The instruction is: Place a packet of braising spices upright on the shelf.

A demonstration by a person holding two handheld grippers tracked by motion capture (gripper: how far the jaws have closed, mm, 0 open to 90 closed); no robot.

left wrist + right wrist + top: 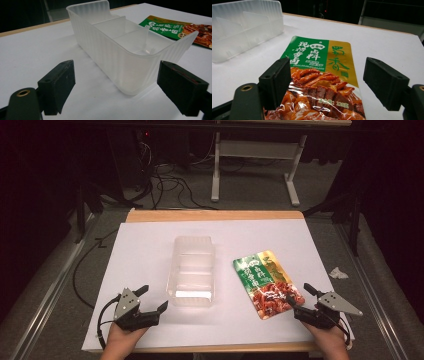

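Note:
A clear plastic bin (192, 270) with inner dividers stands in the middle of the white table sheet (150, 240); in the left gripper view the bin (125, 50) sits just ahead of the jaws. A food pouch (266, 282), green and gold at the top with red food pictured below, lies flat to the right of the bin. My left gripper (153, 298) rests open near the bin's near-left corner, nothing between its jaws. My right gripper (299, 295) is open at the pouch's near end; the pouch (319, 75) lies on the table between and below its jaws.
A crumpled scrap of paper (338, 273) lies off the sheet at the right. The wooden table edge (215, 215) runs along the back. Cables (165, 185) and a white stand (255, 155) sit on the floor behind the table.

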